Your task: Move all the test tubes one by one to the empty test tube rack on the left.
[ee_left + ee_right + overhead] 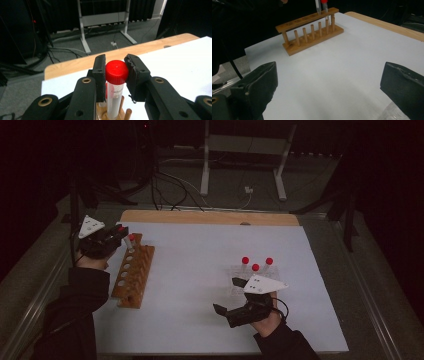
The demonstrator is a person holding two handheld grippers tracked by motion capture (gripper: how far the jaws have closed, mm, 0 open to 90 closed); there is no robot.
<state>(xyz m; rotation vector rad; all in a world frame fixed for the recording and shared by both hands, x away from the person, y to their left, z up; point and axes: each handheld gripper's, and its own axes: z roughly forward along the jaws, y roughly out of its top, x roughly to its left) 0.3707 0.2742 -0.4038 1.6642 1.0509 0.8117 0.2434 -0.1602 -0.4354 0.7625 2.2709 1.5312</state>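
Note:
My left gripper is shut on the red cap of a clear tube, which it holds upright over the far end of the wooden rack. The tube's lower end reaches down to the rack's top board. A second red-capped tube stands in the rack right beside it. My right gripper hovers over the white mat, jaws wide apart and nothing between them. Three red-capped tubes stand in a clear holder just beyond it. The wooden rack also lies ahead in the right gripper view.
The white mat covers a wooden tabletop whose far edge is bare. Beyond the table are a metal stand and cables on the floor. The clear holder's corner lies near my right jaw.

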